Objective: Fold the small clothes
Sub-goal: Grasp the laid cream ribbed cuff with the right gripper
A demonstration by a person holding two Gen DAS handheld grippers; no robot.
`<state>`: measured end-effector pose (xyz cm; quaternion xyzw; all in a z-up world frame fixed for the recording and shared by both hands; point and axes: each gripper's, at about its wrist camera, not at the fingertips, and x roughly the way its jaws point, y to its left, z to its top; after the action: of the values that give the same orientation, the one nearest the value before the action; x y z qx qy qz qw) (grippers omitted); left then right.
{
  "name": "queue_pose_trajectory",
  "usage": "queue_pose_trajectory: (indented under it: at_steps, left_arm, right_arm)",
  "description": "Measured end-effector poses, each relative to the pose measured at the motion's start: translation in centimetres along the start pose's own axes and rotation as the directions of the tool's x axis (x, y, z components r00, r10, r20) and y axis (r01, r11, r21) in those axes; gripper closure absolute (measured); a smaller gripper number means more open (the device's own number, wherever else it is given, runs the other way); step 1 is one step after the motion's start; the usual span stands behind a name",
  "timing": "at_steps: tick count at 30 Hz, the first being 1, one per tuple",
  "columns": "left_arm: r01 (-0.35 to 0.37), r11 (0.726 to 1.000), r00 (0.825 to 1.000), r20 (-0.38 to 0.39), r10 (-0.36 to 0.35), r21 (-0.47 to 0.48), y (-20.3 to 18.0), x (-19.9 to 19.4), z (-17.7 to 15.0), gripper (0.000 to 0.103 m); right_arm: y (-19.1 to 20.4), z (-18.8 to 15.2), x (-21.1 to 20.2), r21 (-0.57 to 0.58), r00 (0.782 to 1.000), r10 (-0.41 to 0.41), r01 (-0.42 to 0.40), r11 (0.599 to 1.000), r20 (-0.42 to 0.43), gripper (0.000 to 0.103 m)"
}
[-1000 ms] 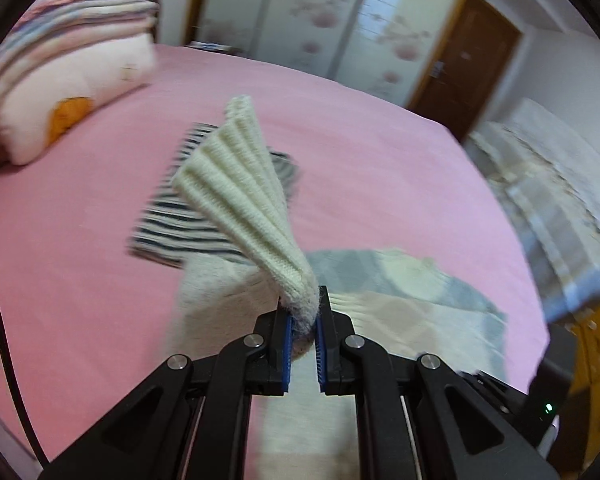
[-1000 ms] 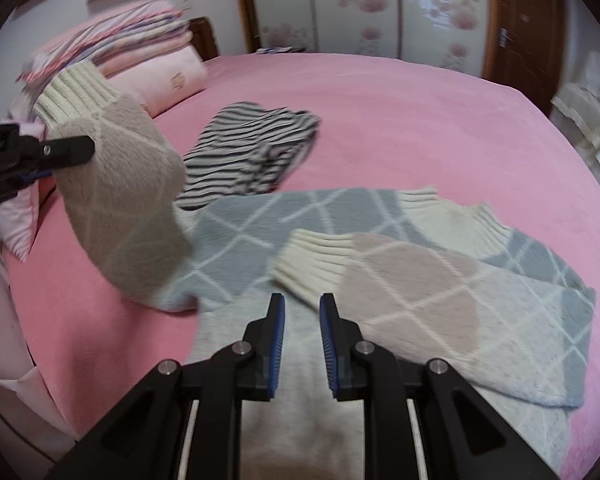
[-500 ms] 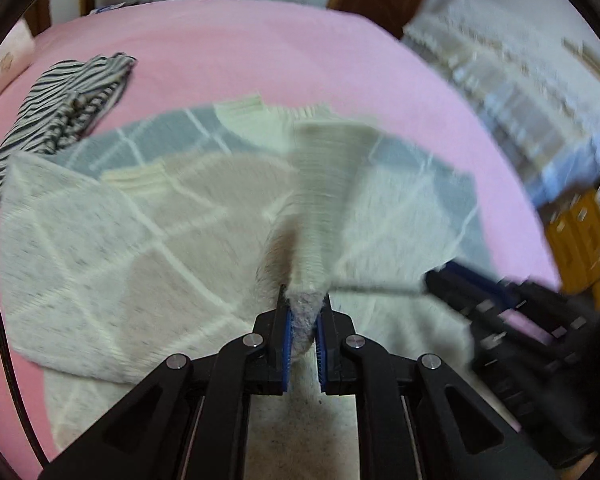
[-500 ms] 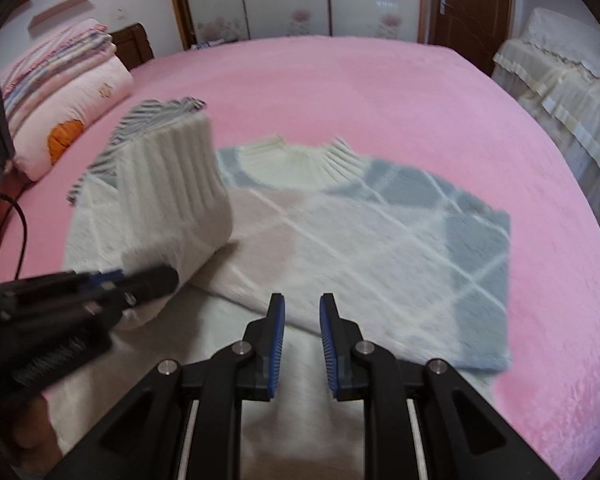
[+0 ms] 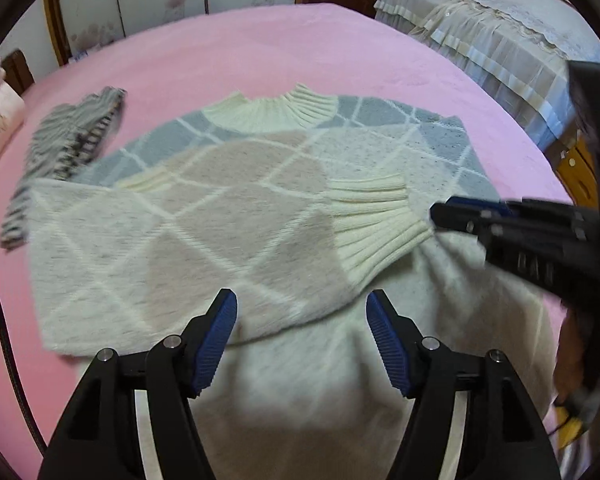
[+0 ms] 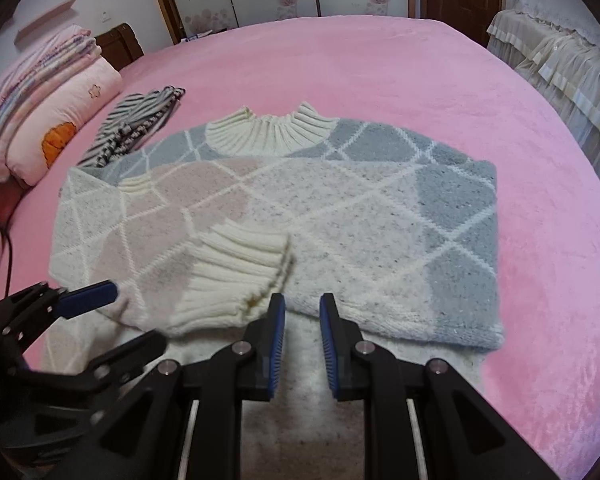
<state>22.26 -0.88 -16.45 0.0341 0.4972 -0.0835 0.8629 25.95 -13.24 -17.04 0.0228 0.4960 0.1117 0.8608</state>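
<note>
1. Two grippers hang over one knit sweater spread on a pink bed cover; the sweater fills the middle of both wrist views, its ribbed collar toward the top of the frame.
2. Both sleeves lie folded across the sweater's body. One cream cuff rests right of centre in the left wrist view, and in the right wrist view it lies just above and left of the right gripper's fingers.
3. The left gripper sits at the bottom of its own view with its jaws opening; its blue pads stand wide apart, and only the flat sweater shows in the gap below, with no cloth pinched.
4. The right gripper sits at the bottom of its view with a narrow gap between its pads. Nothing is clamped there; the sweater's folded edge lies just beyond the tips.
5. A striped garment lies bunched in the upper left of the frame, touching the sweater's left shoulder.
6. A pink pillow lies at the far left under a stack of folded bedding.
</note>
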Motion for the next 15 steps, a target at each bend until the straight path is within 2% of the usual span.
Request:
queue_pose_trajectory:
  at_steps: [2, 4, 8, 12, 15]
  left_arm:
    - [-0.063, 0.998, 0.997, 0.034, 0.062, 0.011, 1.1, -1.5, -0.7, 0.034]
    - [-0.145, 0.989, 0.987, 0.066, 0.144, 0.008, 2.9, -2.7, -1.6, 0.029]
    - [-0.252, 0.966, 0.965, 0.064, 0.255, -0.054, 7.5, -3.5, -3.2, 0.029]
    - [-0.308, 0.939, 0.95, 0.0, 0.311, -0.155, 12.5, -3.4, -4.9, 0.029]
    - [-0.299, 0.925, 0.954, -0.044, 0.297, -0.234, 15.5, -3.0, -6.1, 0.029]
  right_arm:
    - [-0.1, 0.3, -0.1, 0.008, 1.0, 0.028, -0.028, 1.0, 0.0, 0.085]
    - [-0.3, 0.8, 0.1, 0.026, 0.998, 0.056, -0.056, 0.998, -0.004, 0.082]
    - [-0.6, 1.6, 1.0, 0.049, 0.996, 0.086, -0.085, 0.995, -0.006, 0.075]
    - [-0.9, 2.6, 2.7, 0.075, 0.992, 0.121, -0.119, 0.99, -0.021, 0.075]
    - [-1.0, 3.3, 4.4, 0.091, 0.988, 0.146, -0.141, 0.986, -0.051, 0.068]
